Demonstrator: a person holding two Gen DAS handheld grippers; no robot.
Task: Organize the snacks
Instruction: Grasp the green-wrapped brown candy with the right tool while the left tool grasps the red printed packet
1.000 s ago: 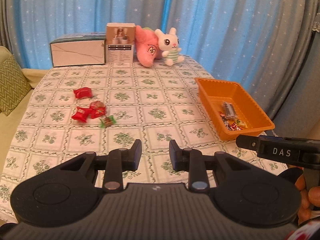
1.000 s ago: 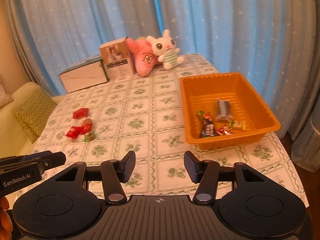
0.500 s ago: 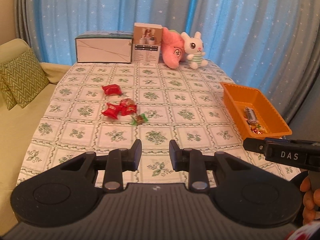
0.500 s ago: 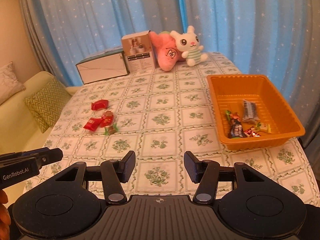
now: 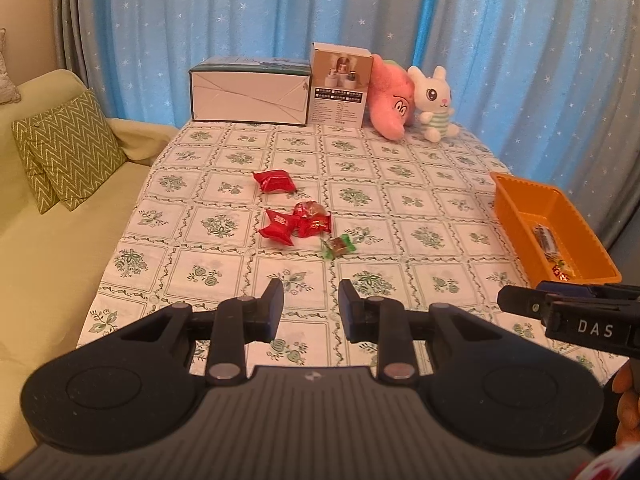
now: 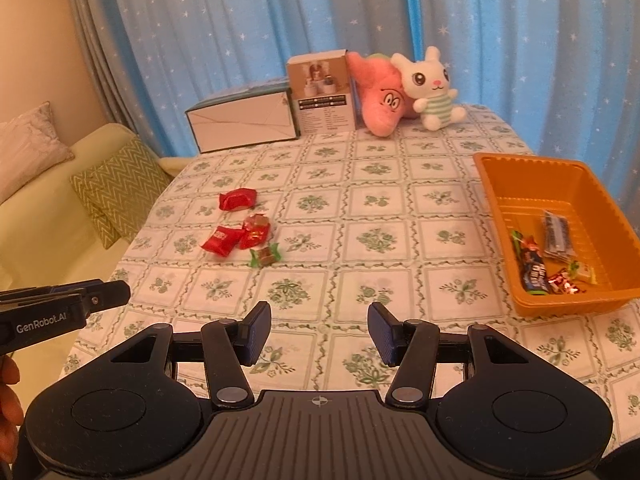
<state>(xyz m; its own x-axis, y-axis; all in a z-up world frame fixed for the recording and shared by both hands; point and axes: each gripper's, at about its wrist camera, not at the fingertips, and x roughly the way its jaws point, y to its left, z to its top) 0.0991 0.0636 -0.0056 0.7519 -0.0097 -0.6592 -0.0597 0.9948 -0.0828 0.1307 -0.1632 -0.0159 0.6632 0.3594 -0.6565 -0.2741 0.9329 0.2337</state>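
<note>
Crinkly red foil candies point(image 5: 294, 216) lie left of the ribbed orange plastic tray point(image 6: 532, 184). Both the left gripper point(image 5: 311, 310) and the right gripper point(image 6: 319, 334) tilt downward over the near table edge, jaws apart and empty.

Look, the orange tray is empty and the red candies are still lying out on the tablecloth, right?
Not quite. The orange tray is not empty: the right wrist view shows several wrapped snacks already lying in it. The rest is right: the red candies are still lying out on the tablecloth.
</note>
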